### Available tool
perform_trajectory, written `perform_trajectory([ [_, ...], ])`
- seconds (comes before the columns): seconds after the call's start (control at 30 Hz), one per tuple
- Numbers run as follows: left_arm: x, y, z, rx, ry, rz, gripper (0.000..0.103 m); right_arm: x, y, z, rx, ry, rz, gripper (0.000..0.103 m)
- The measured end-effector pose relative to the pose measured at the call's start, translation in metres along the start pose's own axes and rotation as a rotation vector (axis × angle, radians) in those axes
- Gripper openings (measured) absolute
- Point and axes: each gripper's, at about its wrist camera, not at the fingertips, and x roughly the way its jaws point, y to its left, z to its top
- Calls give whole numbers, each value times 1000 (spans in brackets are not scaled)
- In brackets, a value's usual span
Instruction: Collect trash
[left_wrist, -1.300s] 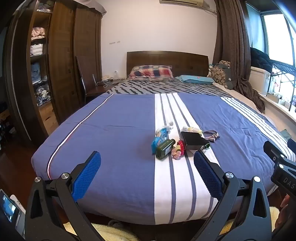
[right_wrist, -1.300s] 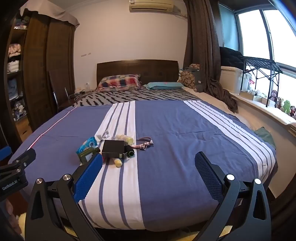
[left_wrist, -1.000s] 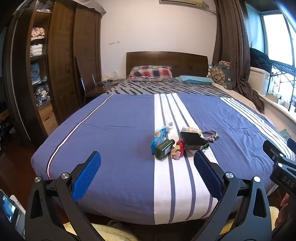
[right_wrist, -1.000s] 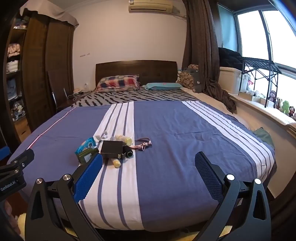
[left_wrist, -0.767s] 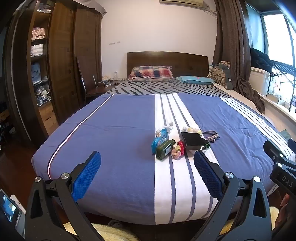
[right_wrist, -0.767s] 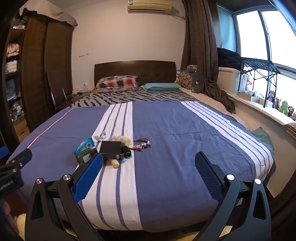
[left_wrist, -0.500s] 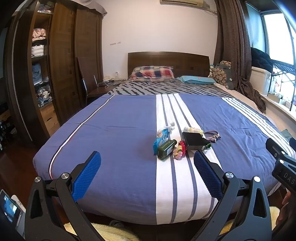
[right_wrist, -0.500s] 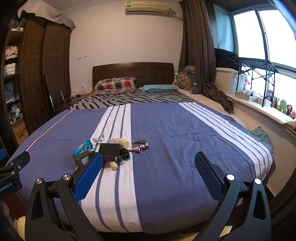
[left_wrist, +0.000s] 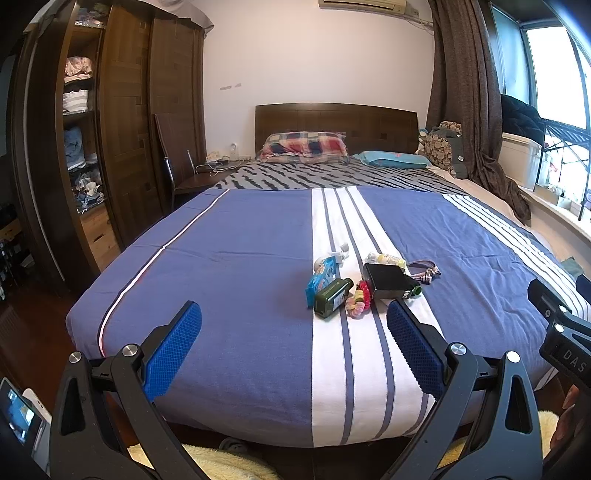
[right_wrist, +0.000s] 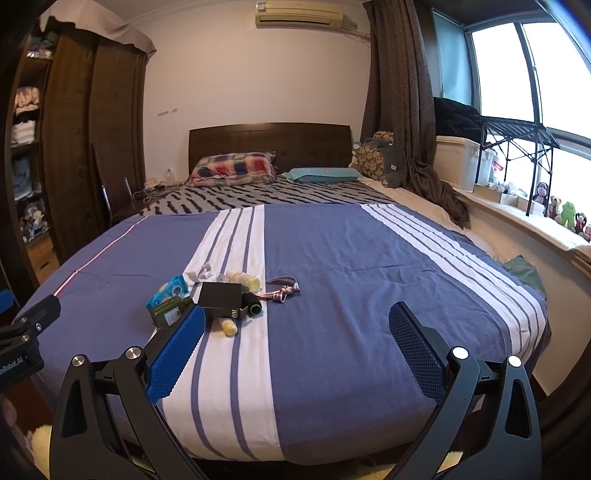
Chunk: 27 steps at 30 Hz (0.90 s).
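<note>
Clutter sat bunched on the bed (left_wrist: 229, 266)'s white stripe: green bottle (left_wrist: 332, 297), black box (left_wrist: 386, 279), blue packet (left_wrist: 320, 277). Left claw (left_wrist: 293, 347) and right claw (right_wrist: 297, 349) hung spread wide and empty short of the bed's foot, probably lining up a first pick.

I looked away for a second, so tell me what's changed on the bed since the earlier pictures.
Only the views shifted a little: the right claw tipped slightly, so the pile sits lower in its picture. Nothing was taken hold of or let go. The dark green glass bottle, black cardboard box and blue snack wrapper lie unmoved on the striped blue bedspread; both claws stay open.
</note>
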Motion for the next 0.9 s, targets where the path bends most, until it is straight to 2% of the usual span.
perform_trajectory([
  [0.9, -5, 1, 7, -3, -8, 0, 95, -2, 5, 2, -13, -3, 22, 100],
])
